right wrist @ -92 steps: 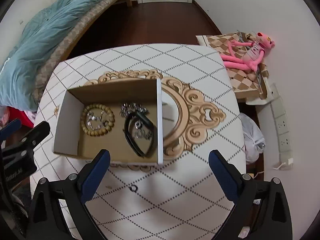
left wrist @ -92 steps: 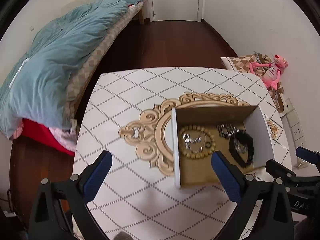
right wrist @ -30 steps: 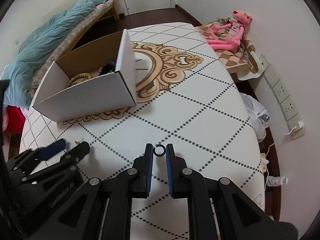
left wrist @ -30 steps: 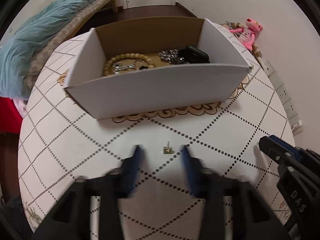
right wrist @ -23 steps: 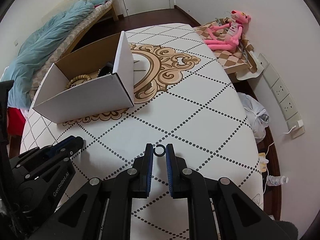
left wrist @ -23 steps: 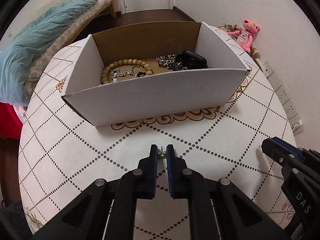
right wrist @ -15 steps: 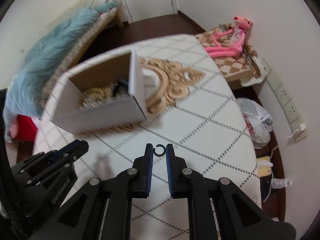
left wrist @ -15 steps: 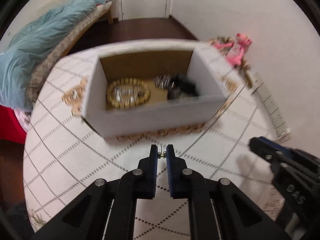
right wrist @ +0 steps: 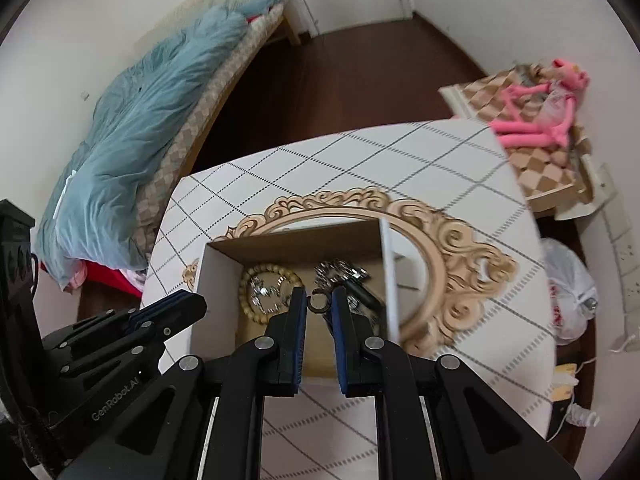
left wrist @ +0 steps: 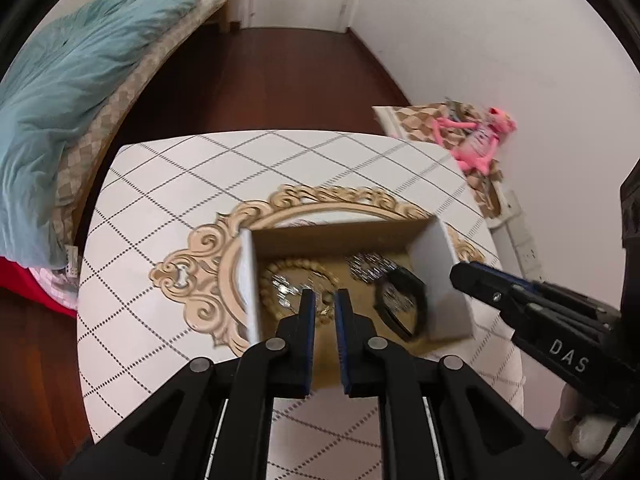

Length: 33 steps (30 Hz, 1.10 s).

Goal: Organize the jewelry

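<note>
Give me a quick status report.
Right gripper shut on small ring, over the box. Left gripper narrowed over box; hold unclear. Nothing blocking.

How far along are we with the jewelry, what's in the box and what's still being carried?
Done: the bead bracelet, silver chain and black band lie in the cardboard box. In hand: the right hand-held gripper pinches a small dark ring above the box; the left hand-held gripper is nearly closed, its load too small to confirm. Left: releasing into the box.

White walls [left wrist: 500, 40], dark wood floor [left wrist: 288, 80] — bed [right wrist: 224, 76] under a blue duvet [left wrist: 72, 64].
</note>
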### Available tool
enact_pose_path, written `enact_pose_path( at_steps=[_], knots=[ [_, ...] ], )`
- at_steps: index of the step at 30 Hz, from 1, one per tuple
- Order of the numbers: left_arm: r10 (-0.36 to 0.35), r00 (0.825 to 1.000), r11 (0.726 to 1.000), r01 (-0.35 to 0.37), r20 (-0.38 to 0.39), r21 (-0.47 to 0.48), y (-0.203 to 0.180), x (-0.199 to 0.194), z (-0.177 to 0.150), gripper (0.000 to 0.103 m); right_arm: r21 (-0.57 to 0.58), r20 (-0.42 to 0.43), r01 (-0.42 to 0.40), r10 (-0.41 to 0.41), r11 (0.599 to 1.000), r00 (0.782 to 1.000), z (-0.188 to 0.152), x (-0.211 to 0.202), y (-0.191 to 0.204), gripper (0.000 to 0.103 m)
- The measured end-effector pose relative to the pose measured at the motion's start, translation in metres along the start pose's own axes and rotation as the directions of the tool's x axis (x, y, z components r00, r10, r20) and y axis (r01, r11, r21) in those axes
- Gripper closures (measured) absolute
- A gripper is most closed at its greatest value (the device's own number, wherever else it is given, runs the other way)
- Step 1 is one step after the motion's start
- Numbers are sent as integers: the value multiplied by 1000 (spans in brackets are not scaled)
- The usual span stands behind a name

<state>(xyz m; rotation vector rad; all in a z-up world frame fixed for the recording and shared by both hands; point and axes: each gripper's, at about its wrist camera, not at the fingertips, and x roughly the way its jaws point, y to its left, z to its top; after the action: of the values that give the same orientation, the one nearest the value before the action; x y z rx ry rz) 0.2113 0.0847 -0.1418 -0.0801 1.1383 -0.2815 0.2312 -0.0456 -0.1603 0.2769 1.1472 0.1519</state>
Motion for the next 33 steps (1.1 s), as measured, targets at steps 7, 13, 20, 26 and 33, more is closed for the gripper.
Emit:
enact_pose_path(
  at_steps=[7,13,20,26,33],
  knots=[
    [99,995,994,-99,-2,-40,17,3,17,35,48,-154,-66,73,997,985,24,47,-3,89],
    [130,991,988,-128,14,-86,31,-6,13,26,43,-161,-33,40,999,986,23,45,-8,60],
    [200,979,976,-197,28,-89,35,-22,-10,7,-8,-102,51,-52,999,993,16,15,-13,60],
    [257,964,965,-252,63,-73,26,-35,-29,0,-73,-41,209,-213,975,976,-9,-11,-7,9],
    [297,953,954,-292,68,-69,14,-48,-48,0,-70,-17,286,-288,956,957,-46,-31,-3,1]
  ],
)
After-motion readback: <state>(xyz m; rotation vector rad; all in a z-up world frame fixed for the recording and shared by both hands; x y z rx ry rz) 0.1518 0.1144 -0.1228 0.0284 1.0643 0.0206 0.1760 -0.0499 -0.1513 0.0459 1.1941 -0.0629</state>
